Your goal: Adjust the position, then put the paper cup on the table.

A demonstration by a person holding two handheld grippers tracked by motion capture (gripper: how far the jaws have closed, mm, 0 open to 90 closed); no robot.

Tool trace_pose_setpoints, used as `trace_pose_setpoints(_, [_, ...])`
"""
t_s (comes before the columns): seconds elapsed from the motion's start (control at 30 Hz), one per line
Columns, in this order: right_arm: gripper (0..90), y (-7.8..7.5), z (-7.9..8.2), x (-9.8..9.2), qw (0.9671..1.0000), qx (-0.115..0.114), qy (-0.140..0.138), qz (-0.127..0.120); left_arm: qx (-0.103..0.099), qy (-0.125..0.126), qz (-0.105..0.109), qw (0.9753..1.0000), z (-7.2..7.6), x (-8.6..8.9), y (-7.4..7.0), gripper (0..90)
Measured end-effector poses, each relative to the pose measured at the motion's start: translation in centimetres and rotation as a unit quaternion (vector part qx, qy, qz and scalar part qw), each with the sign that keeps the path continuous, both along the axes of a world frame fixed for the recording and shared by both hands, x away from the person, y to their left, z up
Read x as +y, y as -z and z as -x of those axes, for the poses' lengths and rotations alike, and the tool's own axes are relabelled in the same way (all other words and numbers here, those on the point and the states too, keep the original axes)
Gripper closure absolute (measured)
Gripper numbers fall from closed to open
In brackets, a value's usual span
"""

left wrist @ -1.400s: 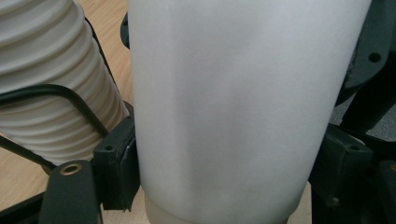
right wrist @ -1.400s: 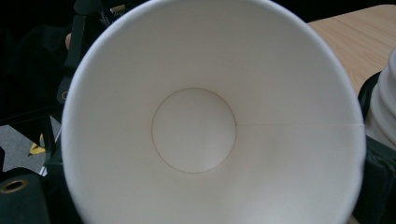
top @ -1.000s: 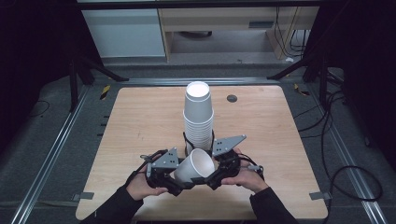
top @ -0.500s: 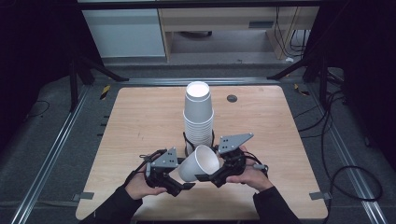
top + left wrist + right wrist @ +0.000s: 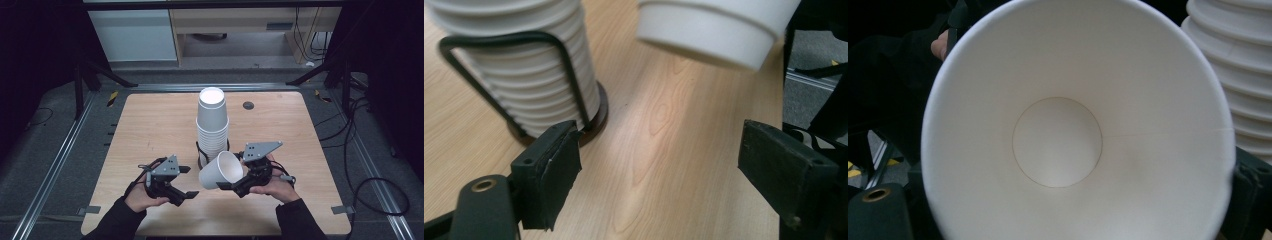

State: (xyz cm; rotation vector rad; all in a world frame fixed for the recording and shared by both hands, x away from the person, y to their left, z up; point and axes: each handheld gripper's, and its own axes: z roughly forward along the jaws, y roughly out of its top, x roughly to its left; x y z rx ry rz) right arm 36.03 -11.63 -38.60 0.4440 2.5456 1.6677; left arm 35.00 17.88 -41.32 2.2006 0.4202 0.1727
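White paper cup (image 5: 221,170), loose from the stack, lies tilted on its side above the counter's (image 5: 150,125) near edge, about midway along it, its open mouth turned toward the right hand-held gripper (image 5: 231,186), which grasps it at the rim. The left hand-held gripper (image 5: 189,182) is released, its jaws spread wide with bare wood between them, touching nothing; it sits just beside the cup's closed base, apart from it.

Toward the counter's centre stands a tall stack of white paper cups (image 5: 212,125), upside down inside a black wire holder (image 5: 201,152) on a dark round base.

The left gripper view shows that holder's wire loop (image 5: 504,70) and base up close, with the cup's bottom (image 5: 711,30) hanging above the wood grain. The right gripper view looks straight into the cup's white inside (image 5: 1058,142), down to its circular bottom, with the stack's ribbed rims (image 5: 1238,75) at the right.

Both forearms in dark sleeves enter from the near edge, each hand (image 5: 142,197) wrapped around its gripper, the right hand (image 5: 277,187) raised slightly higher.
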Motion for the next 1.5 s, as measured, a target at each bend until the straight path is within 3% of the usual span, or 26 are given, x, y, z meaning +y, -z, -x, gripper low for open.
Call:
trace_pose_setpoints(0.2, [9.4,0.0,-0.2,-0.8,0.9998,-0.001,0.019,0.0,-0.002,-0.054,0.005,0.9985,-0.9,1.5,0.1,16.9])
trace_pose_setpoints(0.4, [9.4,0.0,-0.3,-1.4,0.9992,-0.002,0.041,0.004,-0.004,-0.101,0.013,0.9948,-1.8,2.7,0.3,17.6])
trace_pose_setpoints(0.53, [9.4,0.0,-0.4,-2.1,0.9984,0.0,0.056,0.007,-0.002,-0.115,0.023,0.9931,-2.2,3.5,0.4,16.6])
trace_pose_setpoints(0.9, [9.5,-0.3,-0.4,-3.8,0.9955,-0.006,0.094,0.013,0.004,-0.154,0.014,0.9879,-3.2,5.1,1.0,16.2])
trace_pose_setpoints(1.23, [9.5,-0.7,-0.8,-5.5,0.9886,-0.011,0.148,0.023,0.014,-0.171,0.003,0.9851,-3.6,5.6,1.7,16.3])
trace_pose_setpoints(1.5, [9.5,-0.9,-1.2,-7.3,0.9791,-0.012,0.2,0.033,0.02,-0.179,-0.005,0.9837,-3.9,5.7,2.1,16.4])
